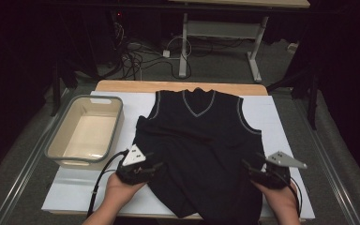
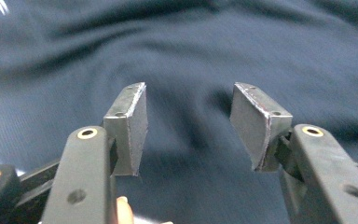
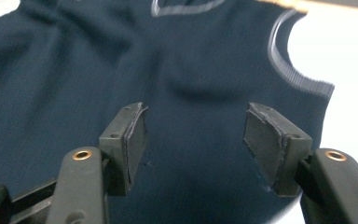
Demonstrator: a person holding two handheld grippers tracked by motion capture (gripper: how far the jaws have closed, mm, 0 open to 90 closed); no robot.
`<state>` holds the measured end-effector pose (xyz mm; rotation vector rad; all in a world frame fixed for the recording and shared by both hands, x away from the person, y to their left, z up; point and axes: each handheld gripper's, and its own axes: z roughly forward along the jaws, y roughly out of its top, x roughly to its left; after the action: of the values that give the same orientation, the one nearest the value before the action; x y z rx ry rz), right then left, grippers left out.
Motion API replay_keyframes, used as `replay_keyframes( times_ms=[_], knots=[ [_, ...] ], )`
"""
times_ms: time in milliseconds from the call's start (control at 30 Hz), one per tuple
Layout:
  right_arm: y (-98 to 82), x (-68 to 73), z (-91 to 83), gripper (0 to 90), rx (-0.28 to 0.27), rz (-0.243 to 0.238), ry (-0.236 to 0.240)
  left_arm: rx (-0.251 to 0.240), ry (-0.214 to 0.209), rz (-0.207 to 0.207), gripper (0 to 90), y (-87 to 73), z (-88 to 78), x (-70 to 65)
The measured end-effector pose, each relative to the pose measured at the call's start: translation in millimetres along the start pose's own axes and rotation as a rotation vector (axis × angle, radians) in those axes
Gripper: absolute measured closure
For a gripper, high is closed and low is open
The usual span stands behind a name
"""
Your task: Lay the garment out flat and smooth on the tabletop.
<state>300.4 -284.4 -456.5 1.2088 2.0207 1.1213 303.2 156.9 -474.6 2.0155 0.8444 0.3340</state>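
The dark sleeveless vest lies flat on the white sheet that covers the table, with its V-neck pointing away from me and its bottom edge reaching the near edge of the table. The neck and the armholes have a thin grey trim. The cloth is not fully smooth; I see some soft folds on its left side and in the middle.

My left gripper is at the left side of the vest, near the lower part, over the edge of the cloth. In the left gripper view my two jaws stand apart with a clear gap, and between them I see only the dark cloth below; nothing is pinched. The pads do not press on anything.

My right gripper is at the right side of the vest, about at the same height as the left one. In the right gripper view the jaws are also apart, with the cloth lying under the gap and the right armhole trim farther ahead. I hold nothing here as well. If the pads touch the cloth from above, I cannot tell.

To the left of the vest, just beside it on the sheet, stands a beige tub with a grey rim.
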Motion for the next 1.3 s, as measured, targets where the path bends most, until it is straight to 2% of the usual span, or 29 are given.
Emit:
replay_keyframes(
  times_ms=[133,233,300,333,400,467,600,700,767,800,833,867,900,967,1033,1100,1167,1300],
  knots=[
    [-24.5,9.0,-21.0,40.0,-0.004,0.01,0.001,-0.001,-0.018,0.007,42.4,-18.1,-12.6,-12.8],
    [-34.3,15.5,-34.0,41.2,-0.017,0.006,0.007,0.035,-0.028,0.028,40.2,-25.6,-11.0,-24.1],
    [-40.8,17.4,-41.8,43.1,-0.031,0.01,0.009,0.045,-0.05,0.014,37.8,-29.7,-9.1,-29.1],
    [-43.4,17.6,-44.6,43.8,-0.037,0.017,0.009,0.053,-0.045,0.017,36.3,-31.6,-8.2,-31.1],
    [-49.8,17.8,-47.7,47.2,-0.034,0.015,0.019,0.052,-0.03,0.04,34.0,-31.4,-8.8,-35.1],
    [-54.4,18.0,-48.2,48.5,-0.022,0.008,0.023,0.038,-0.049,0.046,33.9,-28.7,-8.8,-38.2],
    [-54.3,16.8,-44.5,50.4,-0.021,0.006,0.024,0.015,-0.097,0.101,36.7,-20.8,-0.7,-51.0],
    [-53.1,18.1,-41.4,50.5,-0.017,-0.003,0.023,0.045,-0.147,0.128,36.7,-11.5,14.3,-61.5],
    [-52.9,19.2,-40.5,50.4,-0.017,-0.003,0.027,0.077,-0.176,0.13,35.9,-6.5,23.4,-68.2],
    [-52.9,19.7,-40.6,50.4,-0.015,-0.004,0.026,0.109,-0.196,0.131,33.7,-5.6,28.8,-71.3],
    [-53.1,20.2,-40.8,50.4,-0.015,-0.007,0.026,0.168,-0.204,0.144,31.5,-5.8,34.4,-74.3],
    [-53.4,20.8,-41.2,50.4,-0.015,-0.006,0.026,0.171,-0.191,0.163,31.1,-6.4,34.5,-76.7],
    [-53.7,21.2,-41.9,50.4,-0.012,-0.008,0.026,0.168,-0.191,0.167,32.4,-7.1,32.7,-77.2],
    [-54.2,21.5,-42.9,50.5,-0.013,-0.008,0.025,0.164,-0.221,0.147,42.0,-9.5,30.7,-75.2],
    [-54.4,20.9,-43.6,50.4,-0.015,-0.009,0.026,0.162,-0.238,0.16,55.9,-11.4,28.1,-74.8],
    [-53.9,20.8,-44.5,50.4,-0.019,-0.01,0.025,0.147,-0.23,0.201,72.2,-14.0,25.2,-78.0],
    [-53.3,21.5,-44.9,50.5,-0.022,-0.008,0.027,0.134,-0.211,0.224,77.1,-16.6,21.2,-80.7],
    [-49.6,22.2,-43.2,50.6,-0.035,-0.023,0.027,0.123,-0.193,0.219,78.0,-30.7,-1.6,-76.4]
  ],
)
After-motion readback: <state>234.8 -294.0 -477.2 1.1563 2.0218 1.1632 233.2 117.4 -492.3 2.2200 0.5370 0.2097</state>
